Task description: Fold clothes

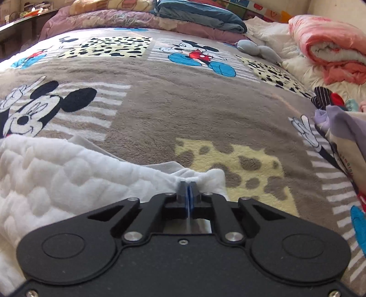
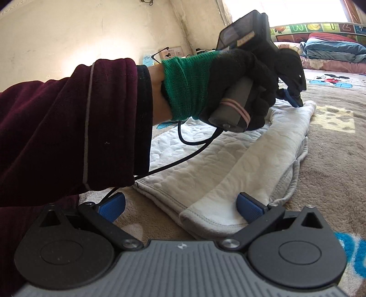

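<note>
A white quilted garment [image 1: 57, 178] lies on the Mickey Mouse blanket [image 1: 183, 109]. My left gripper [image 1: 188, 186] is shut on a bunched edge of the garment. In the right wrist view the garment [image 2: 263, 155] is folded lengthwise, and the left gripper [image 2: 294, 100], held by a gloved hand, pinches its far end. My right gripper [image 2: 180, 205] is open, its blue pads [image 2: 248, 206] on either side of the garment's near end, not closed on it.
A pile of other clothes [image 1: 343, 137] lies at the blanket's right edge. Folded quilts [image 1: 201, 16] and a pink rolled blanket [image 1: 331, 45] are at the far end of the bed. The person's maroon sleeve [image 2: 68, 125] fills the left of the right wrist view.
</note>
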The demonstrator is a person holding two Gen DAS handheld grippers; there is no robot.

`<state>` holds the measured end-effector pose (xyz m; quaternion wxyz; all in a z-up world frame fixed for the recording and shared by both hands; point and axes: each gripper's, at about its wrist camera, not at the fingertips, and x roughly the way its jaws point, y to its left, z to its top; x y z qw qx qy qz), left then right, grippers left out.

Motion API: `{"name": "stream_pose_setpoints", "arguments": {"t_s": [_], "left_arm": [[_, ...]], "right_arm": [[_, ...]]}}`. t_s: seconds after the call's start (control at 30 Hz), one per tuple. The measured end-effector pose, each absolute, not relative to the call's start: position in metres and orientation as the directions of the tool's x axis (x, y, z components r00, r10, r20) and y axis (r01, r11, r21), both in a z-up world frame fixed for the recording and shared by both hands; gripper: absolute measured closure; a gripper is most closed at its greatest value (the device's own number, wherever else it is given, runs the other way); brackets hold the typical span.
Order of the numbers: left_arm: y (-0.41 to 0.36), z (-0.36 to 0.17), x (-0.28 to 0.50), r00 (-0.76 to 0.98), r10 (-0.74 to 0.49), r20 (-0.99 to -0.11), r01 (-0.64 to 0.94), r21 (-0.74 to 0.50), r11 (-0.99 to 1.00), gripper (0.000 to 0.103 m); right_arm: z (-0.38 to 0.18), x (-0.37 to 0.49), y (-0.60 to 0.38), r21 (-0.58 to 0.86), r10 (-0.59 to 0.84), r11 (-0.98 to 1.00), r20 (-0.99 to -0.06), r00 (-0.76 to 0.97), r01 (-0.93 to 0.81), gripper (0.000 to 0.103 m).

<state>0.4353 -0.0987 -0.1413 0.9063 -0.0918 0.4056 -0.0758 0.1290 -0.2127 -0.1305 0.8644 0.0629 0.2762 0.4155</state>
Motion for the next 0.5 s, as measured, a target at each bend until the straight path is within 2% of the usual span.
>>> {"name": "stream_pose_setpoints", "arguments": {"t_s": [0.03, 0.13, 0.17, 0.2, 0.27, 0.33, 0.4, 0.5], "left_arm": [[-0.091, -0.139, 0.437, 0.652, -0.232, -0.722, 0.039, -0.274, 0.961, 0.098], [-0.081, -0.115, 0.424, 0.686, -0.246, -0.685, 0.044, -0.298, 0.954, 0.095], [-0.074, -0.108, 0.416, 0.703, -0.243, -0.669, 0.049, -0.295, 0.954, 0.086], [-0.067, -0.102, 0.407, 0.719, -0.241, -0.651, 0.054, -0.294, 0.954, 0.082], [-0.042, -0.091, 0.388, 0.748, -0.259, -0.611, 0.052, -0.335, 0.941, 0.081], [-0.009, -0.085, 0.369, 0.772, -0.271, -0.575, 0.018, -0.406, 0.914, 0.075], [0.023, -0.086, 0.351, 0.789, -0.282, -0.546, -0.029, -0.492, 0.870, 0.059], [0.069, -0.098, 0.326, 0.806, -0.297, -0.512, -0.114, -0.627, 0.771, 0.056]], "right_arm": [[-0.131, 0.130, -0.213, 0.339, 0.753, 0.647, -0.425, 0.502, -0.683, 0.000], [-0.131, 0.130, -0.214, 0.338, 0.753, 0.647, -0.426, 0.502, -0.684, 0.000], [-0.131, 0.130, -0.214, 0.336, 0.752, 0.648, -0.427, 0.502, -0.684, 0.000], [-0.131, 0.130, -0.214, 0.334, 0.751, 0.648, -0.428, 0.502, -0.684, 0.000], [-0.132, 0.130, -0.215, 0.333, 0.751, 0.649, -0.428, 0.503, -0.685, 0.000], [-0.133, 0.131, -0.216, 0.332, 0.750, 0.649, -0.427, 0.504, -0.685, 0.000], [-0.134, 0.137, -0.215, 0.333, 0.752, 0.648, -0.425, 0.504, -0.685, 0.000], [-0.135, 0.139, -0.215, 0.345, 0.757, 0.643, -0.417, 0.503, -0.684, 0.000]]}}
